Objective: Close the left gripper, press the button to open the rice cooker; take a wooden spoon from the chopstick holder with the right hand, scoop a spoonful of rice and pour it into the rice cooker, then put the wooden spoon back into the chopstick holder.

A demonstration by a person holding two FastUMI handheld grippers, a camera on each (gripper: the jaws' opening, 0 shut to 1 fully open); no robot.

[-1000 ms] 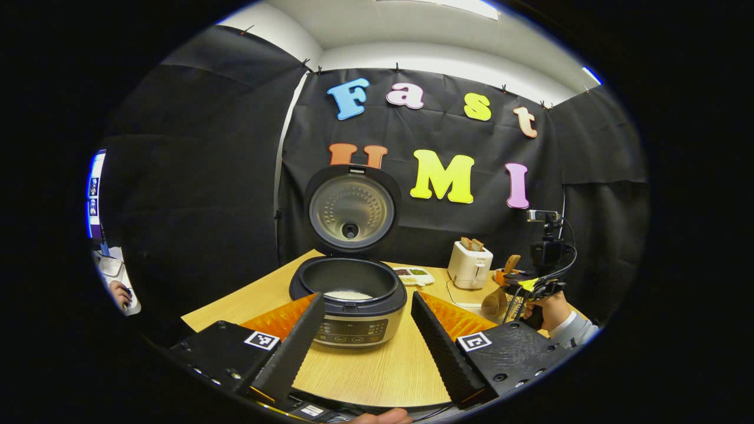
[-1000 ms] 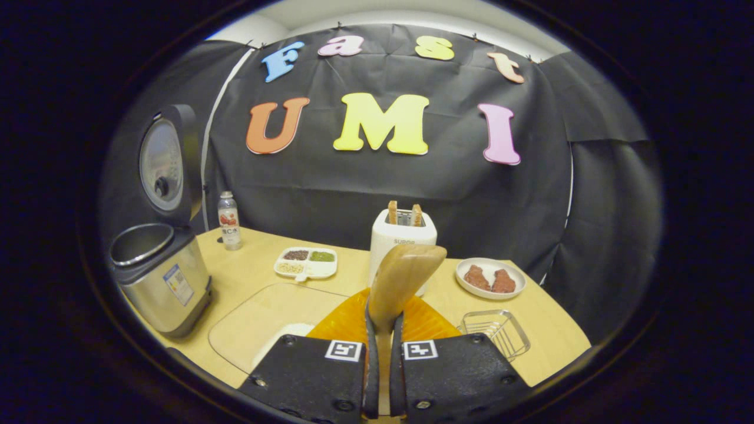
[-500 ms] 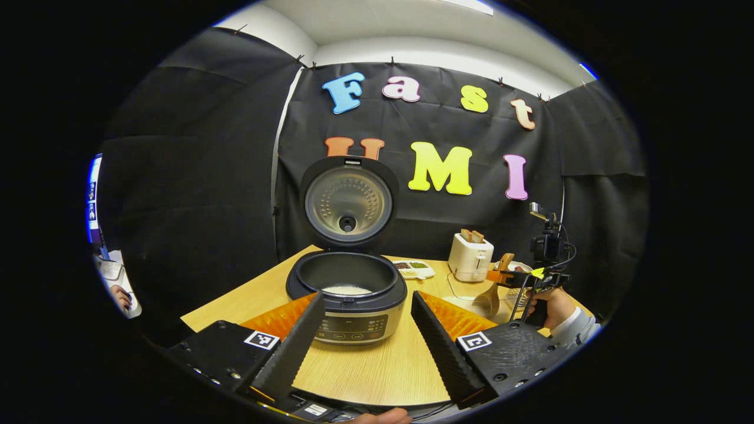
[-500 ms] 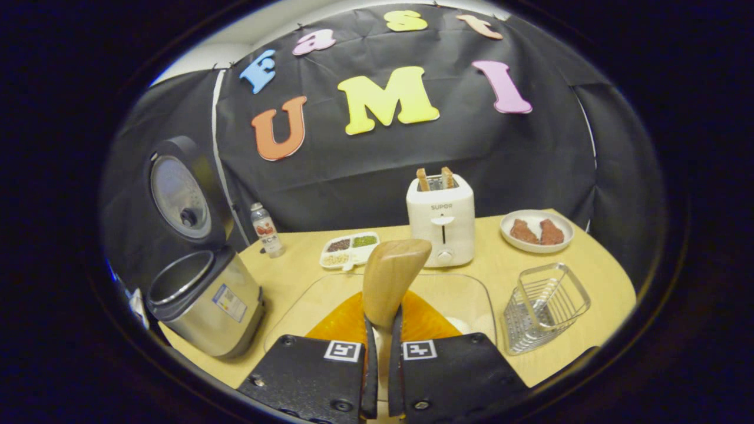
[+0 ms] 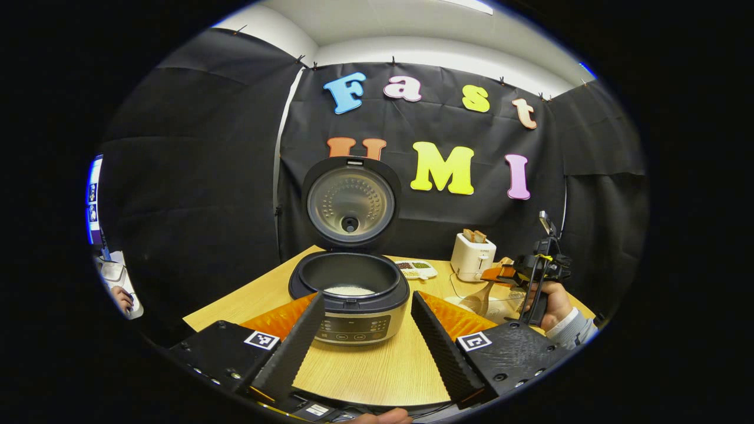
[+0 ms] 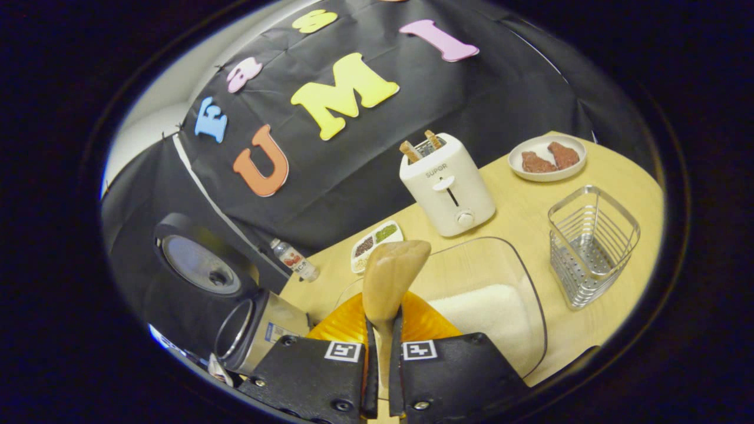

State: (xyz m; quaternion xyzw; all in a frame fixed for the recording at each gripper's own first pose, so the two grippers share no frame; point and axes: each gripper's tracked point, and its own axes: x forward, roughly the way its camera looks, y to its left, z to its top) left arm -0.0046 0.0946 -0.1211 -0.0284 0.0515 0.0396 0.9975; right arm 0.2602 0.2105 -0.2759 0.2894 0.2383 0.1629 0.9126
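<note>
Right gripper view showed the clear glass tray (image 6: 518,277) of white rice (image 6: 489,315) lying just ahead and right of the right tool (image 6: 382,377), which was clamped on the pale wooden spoon (image 6: 390,280), bowl pointing forward; left tool (image 5: 365,347) stood apart.

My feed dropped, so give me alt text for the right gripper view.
The right gripper is shut on a wooden spoon, tipped over a clear tray of white rice. Beyond stand an empty wire chopstick holder, a white toaster and the open rice cooker.
</note>
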